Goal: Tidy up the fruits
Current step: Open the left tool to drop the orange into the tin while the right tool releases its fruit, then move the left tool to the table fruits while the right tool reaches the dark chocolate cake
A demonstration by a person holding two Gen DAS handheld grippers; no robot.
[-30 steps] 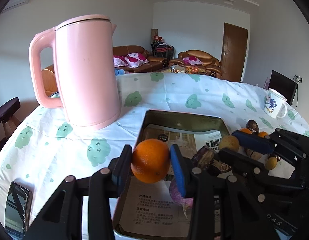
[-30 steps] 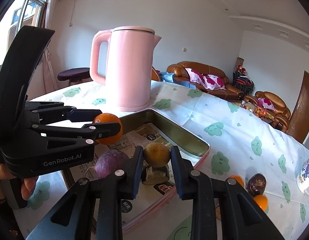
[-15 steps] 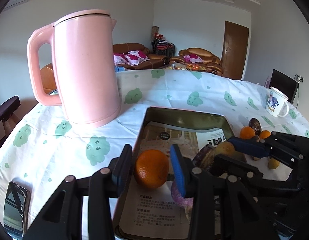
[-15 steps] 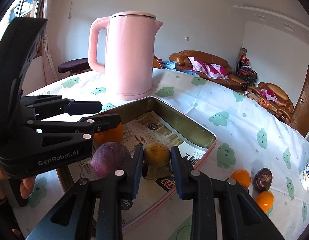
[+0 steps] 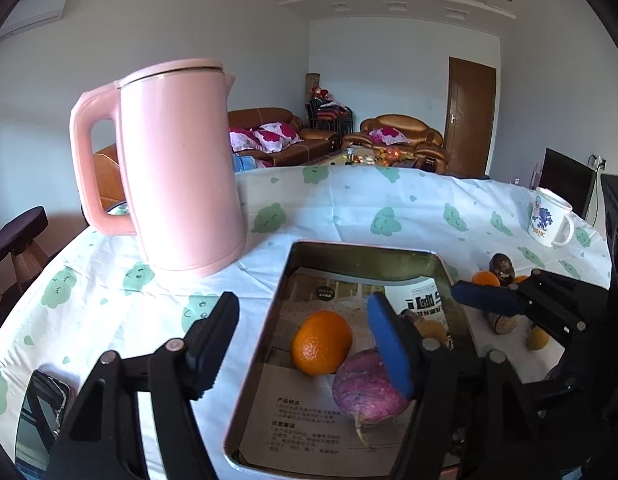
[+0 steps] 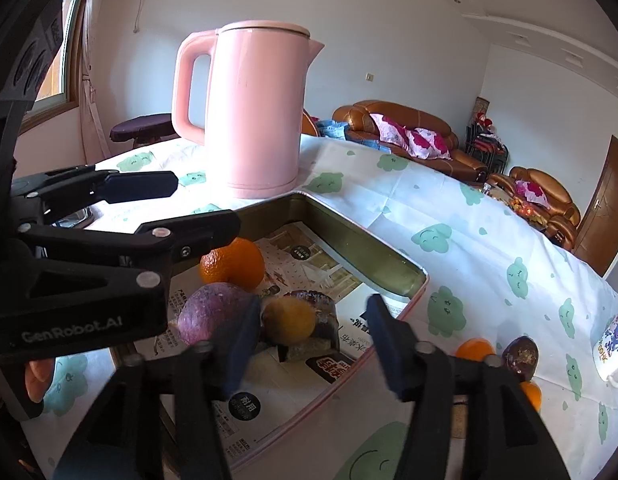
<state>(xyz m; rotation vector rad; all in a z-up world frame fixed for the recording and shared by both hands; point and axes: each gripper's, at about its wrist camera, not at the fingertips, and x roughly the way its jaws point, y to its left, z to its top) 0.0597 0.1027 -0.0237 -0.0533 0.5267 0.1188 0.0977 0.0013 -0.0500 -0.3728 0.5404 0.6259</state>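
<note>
A pink kettle (image 5: 181, 168) is standing on the tabletop (image 5: 349, 208) at the left. The left tongs (image 5: 305, 344), jaws just opened, are standing apart around the orange (image 5: 321, 342), which is lying free in the tin tray (image 5: 365, 250). The right tongs (image 6: 309, 340), also just opened, are gaping beside the yellow fruit (image 6: 288, 320), not pressing it.

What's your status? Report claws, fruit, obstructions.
Left claw and right claw just opened, both empty. Orange and yellow fruit lie in tin tray. Kettle clear behind.
</note>
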